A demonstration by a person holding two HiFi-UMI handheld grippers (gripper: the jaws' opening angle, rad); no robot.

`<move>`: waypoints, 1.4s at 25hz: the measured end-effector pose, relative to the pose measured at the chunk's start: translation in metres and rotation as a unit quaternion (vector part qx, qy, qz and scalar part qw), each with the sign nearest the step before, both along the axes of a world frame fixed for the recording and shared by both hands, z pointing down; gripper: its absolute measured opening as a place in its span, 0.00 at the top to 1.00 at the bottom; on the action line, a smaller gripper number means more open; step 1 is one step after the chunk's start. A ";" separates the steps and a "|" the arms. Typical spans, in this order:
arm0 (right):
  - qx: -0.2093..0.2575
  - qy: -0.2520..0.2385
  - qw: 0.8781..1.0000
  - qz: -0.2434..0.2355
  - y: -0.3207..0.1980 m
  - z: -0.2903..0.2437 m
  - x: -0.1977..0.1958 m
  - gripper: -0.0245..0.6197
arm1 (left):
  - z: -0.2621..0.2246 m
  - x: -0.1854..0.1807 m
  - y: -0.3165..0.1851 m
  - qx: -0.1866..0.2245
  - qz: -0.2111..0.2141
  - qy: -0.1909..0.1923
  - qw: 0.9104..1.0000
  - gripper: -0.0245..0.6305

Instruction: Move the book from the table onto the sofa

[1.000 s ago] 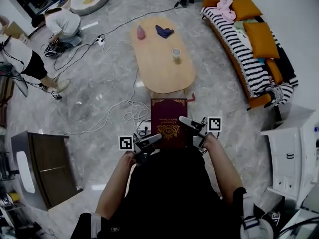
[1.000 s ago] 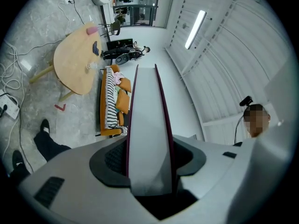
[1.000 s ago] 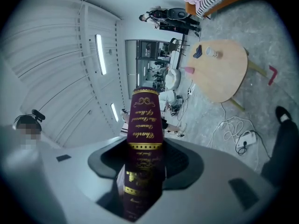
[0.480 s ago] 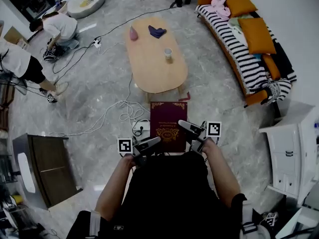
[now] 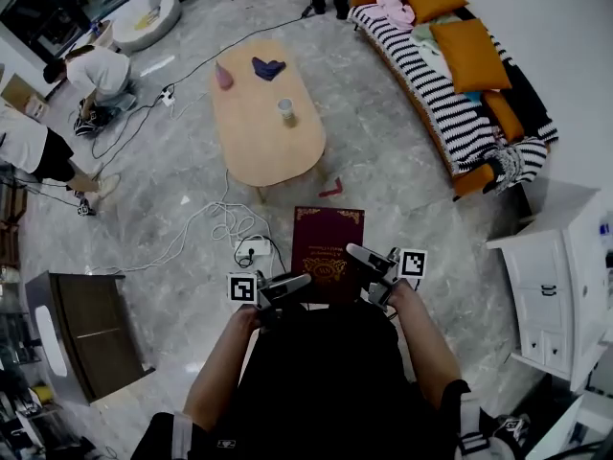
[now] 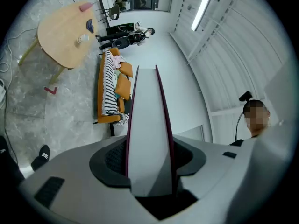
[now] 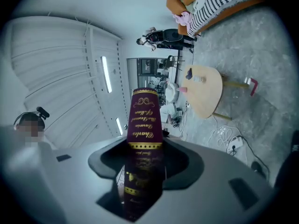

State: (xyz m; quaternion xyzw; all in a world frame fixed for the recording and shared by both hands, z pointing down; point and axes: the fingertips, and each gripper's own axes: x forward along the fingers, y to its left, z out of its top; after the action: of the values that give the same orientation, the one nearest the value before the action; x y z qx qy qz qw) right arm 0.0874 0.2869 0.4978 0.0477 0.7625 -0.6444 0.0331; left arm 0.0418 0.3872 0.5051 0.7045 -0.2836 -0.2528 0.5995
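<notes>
Since the earlier frames the book has travelled away from the end of the oval wooden surface: it then hung just off that end, and it now hangs clear of it over the grey marble floor, with a white power strip and loose cables below its left side. The striped sofa with orange cushions has shifted toward the centre of the head view. The book is carried flat between both grippers, cover up. The left gripper has its jaws set moderately wide and closed on the fore-edge; its own view shows the white page block between two maroon cover edges, seated between the dark pads. The right gripper has its jaws at a similar width and closed on the spine. The spine carries gold script lettering between gold bands; one word appears to read "Charles", and the remaining words cannot be read with certainty. The maroon cover shows a gold ornamental border and a central gold emblem; any text there is too small to read. Each gripper bears a cube with a black-and-white square marker. A cup, a pink cone-shaped item and a dark blue cloth stand on the surface.
</notes>
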 end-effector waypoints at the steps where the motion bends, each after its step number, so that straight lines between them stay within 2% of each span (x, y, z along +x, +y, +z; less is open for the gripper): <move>1: -0.002 -0.006 1.000 0.006 -0.006 -0.001 0.010 0.62 | -0.001 0.009 -0.007 0.002 0.001 -0.003 1.000 0.62; 7: -0.021 -0.005 0.999 0.024 -0.036 0.008 0.072 0.62 | 0.002 0.065 -0.040 -0.002 0.013 -0.004 1.000 0.62; 12: -0.028 -0.003 0.999 0.027 -0.052 0.010 0.092 0.62 | 0.000 0.088 -0.057 -0.009 0.015 0.013 1.000 0.62; 15: -0.027 -0.002 0.999 0.032 -0.055 0.013 0.097 0.62 | 0.008 0.089 -0.059 -0.017 0.019 0.011 1.000 0.62; 22: -0.021 0.014 0.998 0.062 -0.067 0.015 0.080 0.62 | 0.012 0.066 -0.074 -0.013 0.045 0.021 0.999 0.62; 26: -0.009 0.027 0.995 0.100 -0.090 0.014 0.066 0.62 | 0.013 0.046 -0.101 -0.013 0.088 0.031 0.996 0.62; 31: 0.003 0.030 0.988 0.150 -0.145 -0.002 0.017 0.62 | -0.004 -0.010 -0.164 0.016 0.152 0.033 0.988 0.62; 35: 0.020 0.023 0.984 0.177 -0.153 -0.006 0.012 0.62 | -0.003 -0.019 -0.178 0.028 0.179 0.029 0.983 0.62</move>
State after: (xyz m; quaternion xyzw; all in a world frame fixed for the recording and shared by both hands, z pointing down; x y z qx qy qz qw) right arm 0.0998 0.1334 0.4919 -0.1020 0.7723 -0.6138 0.1282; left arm 0.0226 0.2095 0.5021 0.7526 -0.1282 -0.1693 0.6233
